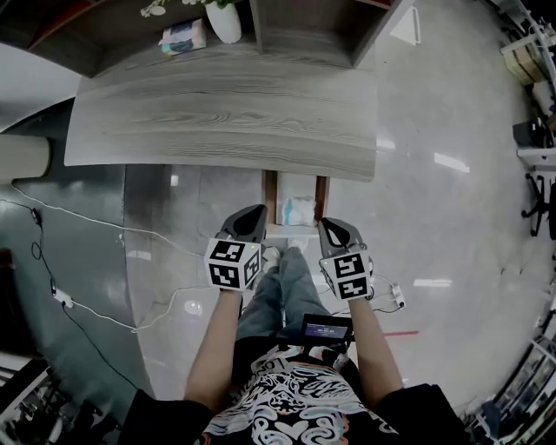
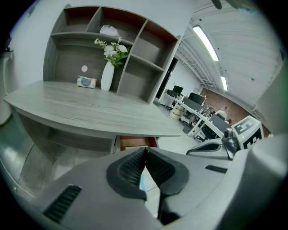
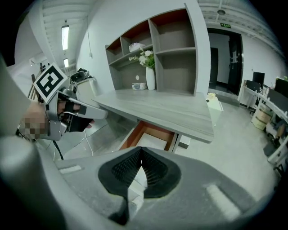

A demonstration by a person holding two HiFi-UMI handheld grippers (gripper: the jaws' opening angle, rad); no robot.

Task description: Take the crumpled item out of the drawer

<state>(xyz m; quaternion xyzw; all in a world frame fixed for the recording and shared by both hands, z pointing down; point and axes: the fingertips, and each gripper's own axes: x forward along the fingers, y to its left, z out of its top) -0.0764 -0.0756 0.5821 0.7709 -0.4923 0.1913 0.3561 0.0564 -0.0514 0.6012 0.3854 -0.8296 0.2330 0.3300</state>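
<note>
Under the grey desk [image 1: 226,113] a wooden drawer [image 1: 272,195] stands pulled out. A pale crumpled item [image 1: 297,211] lies inside it. My left gripper [image 1: 254,215] hovers at the drawer's front left corner, and my right gripper [image 1: 329,228] at its front right corner, both just short of the item. In the left gripper view the left gripper [image 2: 144,152] has its jaws pressed together with nothing in them, and the drawer [image 2: 135,143] shows beyond. The right gripper [image 3: 141,151] is likewise shut and empty, with the drawer [image 3: 155,133] ahead.
A white vase of flowers [image 1: 224,19] and a tissue pack [image 1: 182,36] sit at the back of the desk, under a shelf unit [image 3: 153,49]. Cables [image 1: 52,291] trail over the floor at left. Office desks and chairs [image 2: 198,112] stand far off.
</note>
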